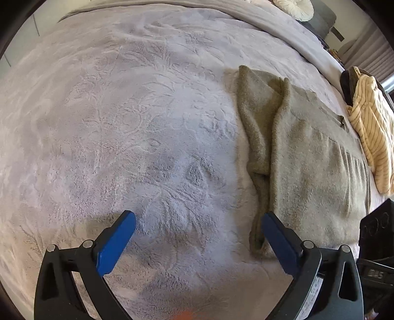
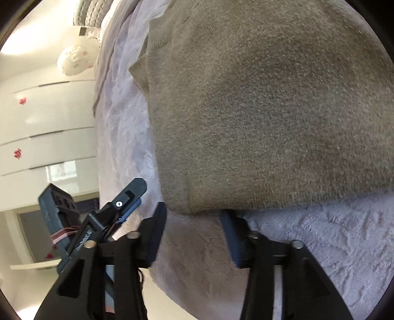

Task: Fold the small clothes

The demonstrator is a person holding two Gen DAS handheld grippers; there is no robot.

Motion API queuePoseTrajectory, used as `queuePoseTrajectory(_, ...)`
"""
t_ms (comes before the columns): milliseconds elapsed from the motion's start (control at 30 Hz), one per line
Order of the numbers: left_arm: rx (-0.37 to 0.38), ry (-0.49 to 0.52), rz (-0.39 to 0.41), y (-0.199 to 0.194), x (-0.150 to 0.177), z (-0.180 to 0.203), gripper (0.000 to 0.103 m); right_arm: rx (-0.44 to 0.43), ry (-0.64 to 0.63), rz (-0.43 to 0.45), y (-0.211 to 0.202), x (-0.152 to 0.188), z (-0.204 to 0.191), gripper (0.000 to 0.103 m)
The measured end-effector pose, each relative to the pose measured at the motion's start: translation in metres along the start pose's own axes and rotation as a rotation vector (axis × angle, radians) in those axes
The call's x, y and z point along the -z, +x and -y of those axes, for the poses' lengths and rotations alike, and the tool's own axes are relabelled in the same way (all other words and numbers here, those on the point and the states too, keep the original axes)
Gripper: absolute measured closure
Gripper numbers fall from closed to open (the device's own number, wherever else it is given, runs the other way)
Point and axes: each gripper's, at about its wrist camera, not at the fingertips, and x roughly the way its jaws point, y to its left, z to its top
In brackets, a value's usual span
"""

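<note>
An olive-green knitted garment [image 1: 303, 157] lies flat on the lilac plush bedspread [image 1: 123, 123], with a folded strip along its left edge. My left gripper [image 1: 198, 222] is open and empty just above the bedspread, its right finger touching the garment's near left corner. In the right wrist view the same garment [image 2: 258, 110] fills most of the frame. My right gripper [image 2: 194, 216] is open at the garment's near hem, and the fingertips are partly hidden under the cloth edge.
A cream striped garment [image 1: 374, 128] lies at the bed's right edge, on something dark. A round cushion [image 1: 294, 8] sits at the head of the bed. White wardrobe doors [image 2: 49, 123] stand beyond the bed's side. The left gripper shows at the bed edge in the right wrist view [image 2: 108, 221].
</note>
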Motion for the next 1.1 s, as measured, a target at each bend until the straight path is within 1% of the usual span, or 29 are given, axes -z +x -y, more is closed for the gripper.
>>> queuePoseTrajectory(100,0.020,-0.018,-0.019,0.004,-0.002,-0.007,0.001,-0.016,0.016,0.008,-0.002,0.000,0.002,0.050)
queuePoseTrajectory(133,0.022,-0.030,-0.029,0.007,-0.003,-0.010,0.001,-0.034,0.038,0.014,-0.009,-0.002,0.010,0.050)
queuePoseTrajectory(233,0.043,-0.036,-0.046,0.009,-0.004,-0.011,0.001,-0.068,0.094,0.036,-0.009,-0.004,0.018,0.050)
queuePoseTrajectory(300,0.052,-0.042,-0.049,0.008,-0.005,-0.011,0.001,-0.083,0.124,0.057,-0.015,-0.001,0.026,0.049)
queuePoseTrajectory(467,0.075,-0.058,-0.046,0.008,-0.012,-0.006,0.001,-0.127,0.190,0.138,-0.025,0.008,0.048,0.047)
queuePoseTrajectory(567,0.078,-0.045,-0.037,0.008,-0.015,0.001,0.001,-0.146,0.223,0.155,-0.028,0.010,0.055,0.046)
queuePoseTrajectory(633,0.053,-0.026,-0.030,0.008,-0.016,0.006,0.001,-0.163,0.243,0.164,-0.027,0.010,0.059,0.045)
queuePoseTrajectory(700,0.047,-0.018,-0.036,0.011,-0.019,0.011,0.001,-0.181,0.261,0.176,-0.023,0.010,0.060,0.043)
queuePoseTrajectory(833,0.080,-0.049,-0.081,0.023,-0.021,0.011,0.001,-0.219,0.307,0.199,-0.018,0.008,0.060,0.040)
queuePoseTrajectory(933,0.101,-0.043,-0.068,0.021,-0.022,0.013,0.001,-0.262,0.340,0.185,-0.014,0.008,0.062,0.041)
queuePoseTrajectory(967,0.126,-0.036,-0.065,0.019,-0.023,0.013,0.001,-0.275,0.347,0.172,-0.014,0.007,0.065,0.054)
queuePoseTrajectory(1000,0.154,-0.034,-0.065,0.018,-0.026,0.015,0.001,-0.282,0.351,0.164,-0.015,0.007,0.066,0.070)
queuePoseTrajectory(1033,0.192,-0.038,-0.062,0.016,-0.029,0.016,0.001,-0.286,0.354,0.152,-0.015,0.007,0.068,0.094)
queuePoseTrajectory(1100,0.265,-0.053,-0.054,0.014,-0.037,0.020,0.001,-0.298,0.330,0.145,-0.019,0.008,0.066,0.094)
